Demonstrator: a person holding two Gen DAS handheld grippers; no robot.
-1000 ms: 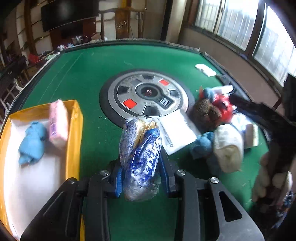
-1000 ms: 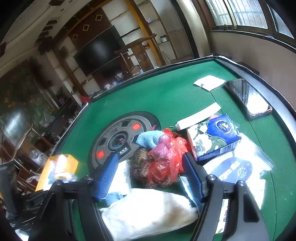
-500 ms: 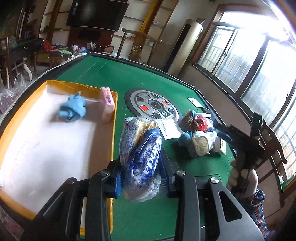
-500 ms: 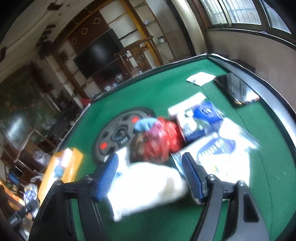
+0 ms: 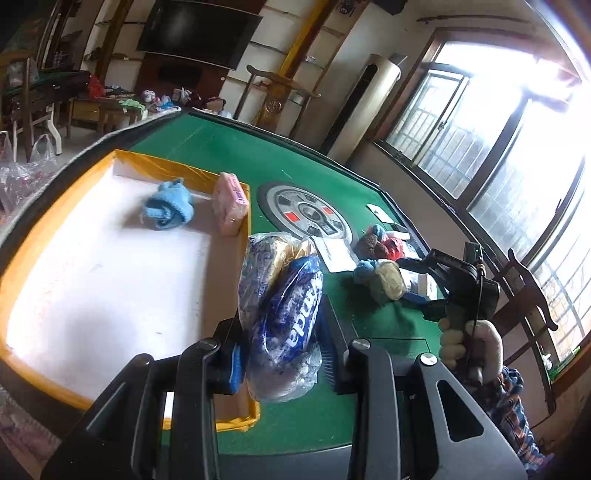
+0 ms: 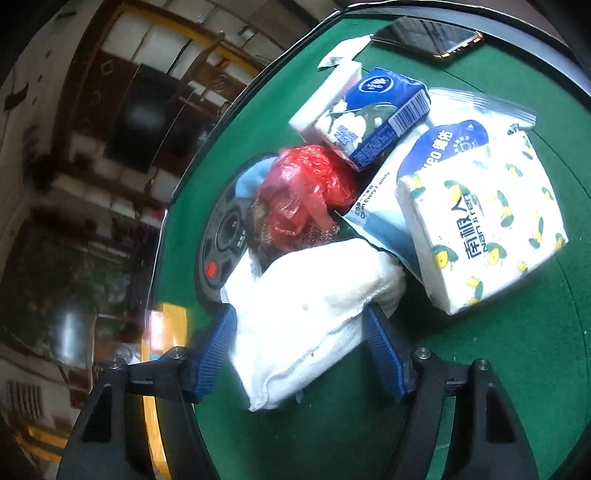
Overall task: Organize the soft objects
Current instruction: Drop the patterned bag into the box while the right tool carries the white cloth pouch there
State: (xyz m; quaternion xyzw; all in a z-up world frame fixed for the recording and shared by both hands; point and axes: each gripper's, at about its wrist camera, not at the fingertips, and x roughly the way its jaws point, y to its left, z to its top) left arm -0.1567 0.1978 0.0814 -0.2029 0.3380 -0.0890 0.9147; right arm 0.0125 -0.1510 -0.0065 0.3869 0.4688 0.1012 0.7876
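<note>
My left gripper (image 5: 282,354) is shut on a blue-and-white plastic packet (image 5: 280,314) and holds it above the right edge of the yellow-rimmed white tray (image 5: 232,291). The tray holds a blue knitted item (image 5: 168,208) and a pink packet (image 5: 231,206). My right gripper (image 6: 301,350) is open, its blue pads on either side of a white folded cloth (image 6: 306,314) on the green table. The right gripper also shows in the left wrist view (image 5: 456,284), over the pile.
Behind the cloth lie a red plastic bag (image 6: 303,192), a blue tissue box (image 6: 373,114), a lemon-print tissue pack (image 6: 484,225), a white-and-blue wipes pack (image 6: 436,147) and a phone (image 6: 428,35). A round control panel (image 5: 306,216) sits mid-table.
My left gripper has risen and swung left with the packet, now over the tray's edge. My right gripper has dropped and moved forward around the white cloth.
</note>
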